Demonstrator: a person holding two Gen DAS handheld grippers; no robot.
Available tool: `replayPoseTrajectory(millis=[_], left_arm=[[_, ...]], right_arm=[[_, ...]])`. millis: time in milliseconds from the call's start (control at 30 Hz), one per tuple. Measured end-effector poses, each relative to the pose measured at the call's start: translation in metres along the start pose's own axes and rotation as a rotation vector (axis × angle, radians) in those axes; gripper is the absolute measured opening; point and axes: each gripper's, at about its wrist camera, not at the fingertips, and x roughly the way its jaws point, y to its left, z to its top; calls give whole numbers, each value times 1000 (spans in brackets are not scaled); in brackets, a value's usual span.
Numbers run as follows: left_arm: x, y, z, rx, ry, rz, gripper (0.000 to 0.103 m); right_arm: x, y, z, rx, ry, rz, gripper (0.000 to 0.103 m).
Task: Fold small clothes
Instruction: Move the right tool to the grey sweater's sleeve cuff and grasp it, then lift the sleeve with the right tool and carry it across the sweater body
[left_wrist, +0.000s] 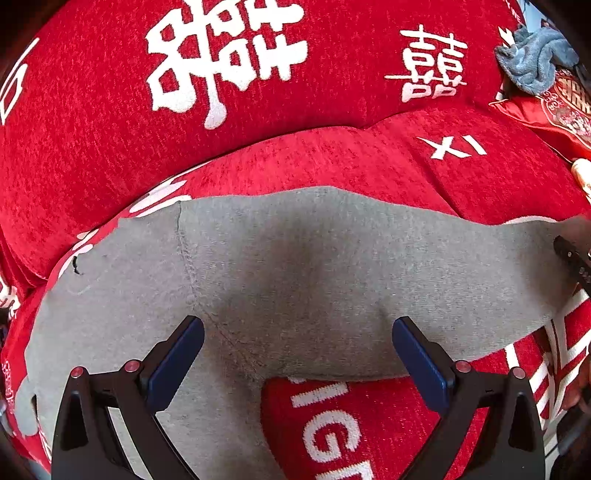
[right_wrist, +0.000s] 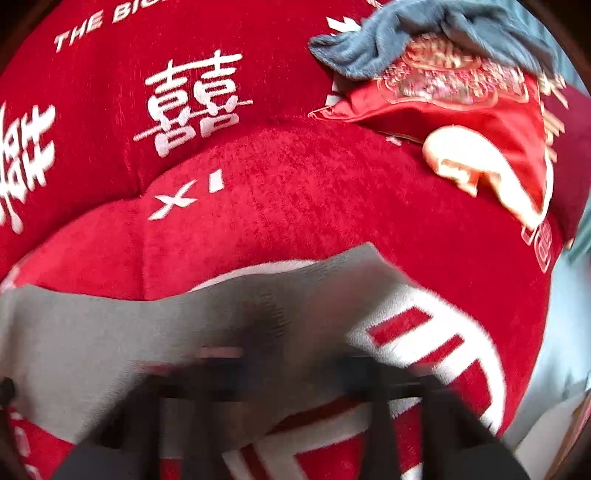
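Grey garment (left_wrist: 314, 266) spread flat across red sofa cushion (left_wrist: 332, 158), laid out for folding; seam seen at left, fabric plain, lightly creased. Left gripper (left_wrist: 297, 354) held wide above near edge, nothing gripped. Right gripper (right_wrist: 291, 373) blurred, judged closed at garment's right end; hold unconfirmed.

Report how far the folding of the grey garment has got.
Done: nothing folded; the grey garment lies spread flat on the red sofa cover. In hand: the left claw stands open over it; the right claw, blurred, is shut at its edge, grip unclear. Left: every fold; a blue-grey cloth waits behind.
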Motion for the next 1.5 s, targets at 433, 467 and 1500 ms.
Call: replayPoseTrajectory(millis=[433,467,1500], left_arm=[[23,48,-3,-115,73,29,102],[24,48,-5,-105,83,21,102],[-38,209,-79,-316,-52,-64,102]], right_arm=[[-69,-16,0,104,-164,76,6],[-69,-15,1,106,-159,80,6],[-197,220,10,-136,-242,410,6]])
